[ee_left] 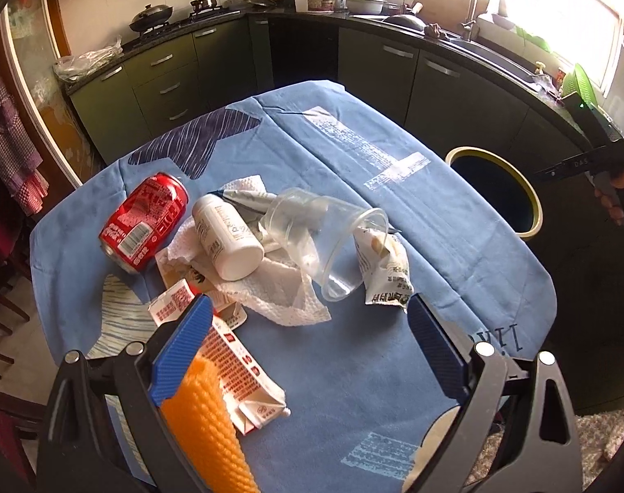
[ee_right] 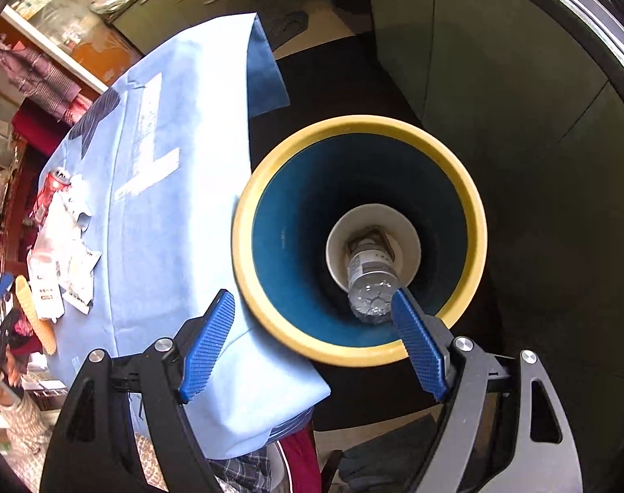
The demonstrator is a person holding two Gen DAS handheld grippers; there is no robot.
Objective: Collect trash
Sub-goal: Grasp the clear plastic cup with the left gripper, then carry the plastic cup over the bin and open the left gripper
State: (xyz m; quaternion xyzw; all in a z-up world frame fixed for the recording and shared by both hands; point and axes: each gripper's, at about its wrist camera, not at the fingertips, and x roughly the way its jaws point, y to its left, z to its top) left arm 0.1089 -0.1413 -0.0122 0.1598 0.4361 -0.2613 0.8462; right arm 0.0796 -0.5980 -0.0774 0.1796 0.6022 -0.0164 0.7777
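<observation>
I saw one table under a blue cloth (ee_left: 353,156) and one yellow-rimmed bin (ee_right: 474,205) just beside it, holding one clear plastic bottle (ee_right: 371,283). On the cloth lay one red can (ee_left: 145,220), one white bottle (ee_left: 225,238), one clear cup (ee_left: 324,238) and one red-and-white carton (ee_left: 238,369). My right gripper (ee_right: 312,345) hung spread above the bin. My left gripper (ee_left: 308,353) was spread too, with an orange foam piece (ee_left: 205,423) against one finger.

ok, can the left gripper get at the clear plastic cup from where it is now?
Probably yes. The left gripper is open and the clear plastic cup lies on its side just ahead, open end toward it. An orange foam piece leans on its left finger and may interfere.
</observation>
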